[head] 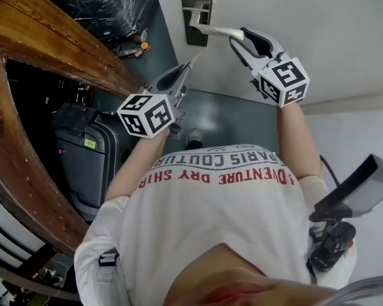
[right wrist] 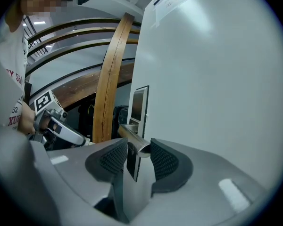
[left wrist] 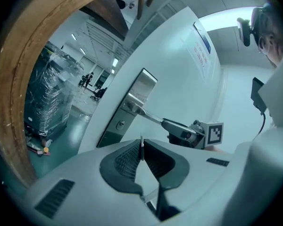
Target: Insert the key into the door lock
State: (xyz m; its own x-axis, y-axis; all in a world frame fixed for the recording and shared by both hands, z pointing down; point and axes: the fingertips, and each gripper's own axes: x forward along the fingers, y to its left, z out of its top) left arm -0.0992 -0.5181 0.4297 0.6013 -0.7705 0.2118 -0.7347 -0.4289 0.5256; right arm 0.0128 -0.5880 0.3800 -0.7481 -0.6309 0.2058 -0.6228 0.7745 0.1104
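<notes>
So the left gripper (head: 185, 72) has its fingers pressed together on the key (left wrist: 141, 145), a thin blade pinched edge-on and sticking out past the tips. In the head view the key points at the white door (head: 293, 18) but is clearly short of it, hanging in the air below and to the left of the lock plate (left wrist: 132, 102). From the left gripper view the keyhole (left wrist: 120, 124) shows as a small round cylinder in the lower part of that plate, under the lever handle (left wrist: 148, 116), and the key tip is not in it.

The right gripper (right wrist: 134, 147) is over at the free end of the handle. Its fingers are spread wide with the round end of the lever sitting between the two ribbed pads (right wrist: 164, 160), close to them but not squeezed as far as I can see.

Off to the left are a curved wooden beam (head: 25, 171), a dark suitcase (head: 83, 161) on the floor and something wrapped in plastic film (left wrist: 47, 93) further back
</notes>
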